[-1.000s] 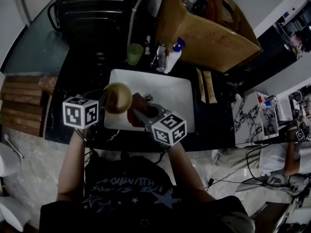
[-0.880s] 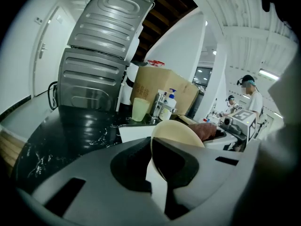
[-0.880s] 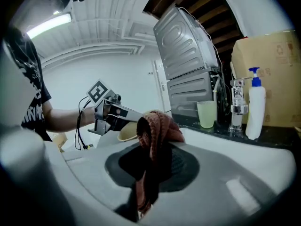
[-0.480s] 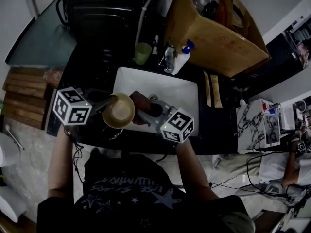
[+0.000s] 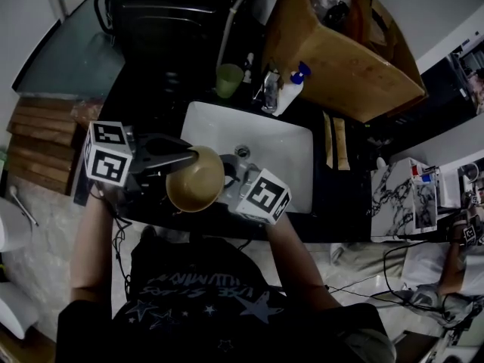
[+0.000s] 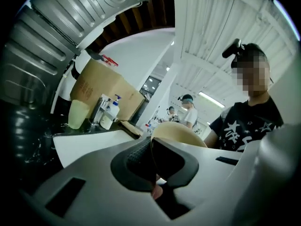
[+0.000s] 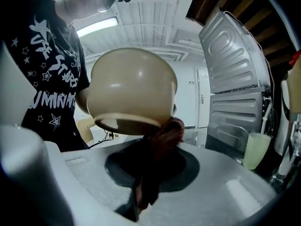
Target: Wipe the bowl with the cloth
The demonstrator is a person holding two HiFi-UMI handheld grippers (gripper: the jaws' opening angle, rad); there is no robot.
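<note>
Your left claw [image 5: 190, 157] grips the tan bowl [image 5: 195, 190] by its rim (hollow turned toward you) above the bench's [image 5: 151, 108] front edge; your right claw [image 5: 228, 181] meets its right side.

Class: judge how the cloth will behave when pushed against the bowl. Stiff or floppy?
Probably floppy: the cloth bunches where the right tongs pinch it. Likely to mould round the bowl, since it seems crumpled against it.

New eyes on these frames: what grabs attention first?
A tan bowl is held up over the front edge of the white sink, its rim pinched in the left tongs. The right tongs grip a dark red cloth pressed against the bowl's outer wall. Behind the sink, a big cardboard box stands out.
</note>
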